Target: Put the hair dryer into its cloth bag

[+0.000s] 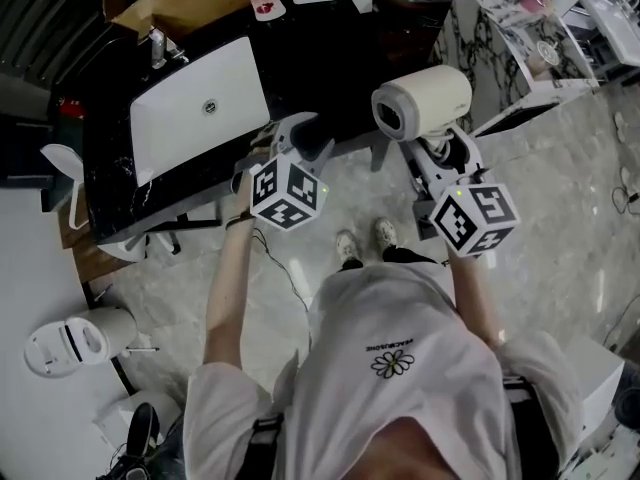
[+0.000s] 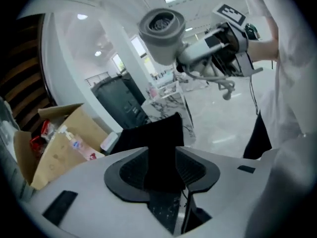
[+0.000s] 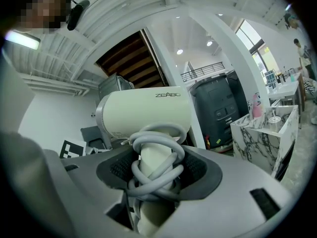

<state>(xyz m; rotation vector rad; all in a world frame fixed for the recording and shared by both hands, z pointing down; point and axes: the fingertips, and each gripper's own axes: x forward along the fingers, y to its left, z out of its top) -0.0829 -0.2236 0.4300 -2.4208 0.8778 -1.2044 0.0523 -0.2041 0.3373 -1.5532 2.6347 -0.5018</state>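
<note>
Out over the floor beside the black surface (image 1: 320, 78), the right gripper (image 3: 156, 168) has its jaws wide and clamped on the cord-wrapped handle of the hair dryer (image 1: 425, 101). The left gripper (image 2: 161, 170) has its jaws apart, gripping nothing. A white flat thing (image 1: 195, 103) lies on the surface; bag or not, unclear.

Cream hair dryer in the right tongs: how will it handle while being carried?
The cream plastic hair dryer looks top-heavy: its bulky barrel sits beyond the right tongs, so it may pivot. The grey cord coiled round its handle is probably floppy and could slip loose.
</note>
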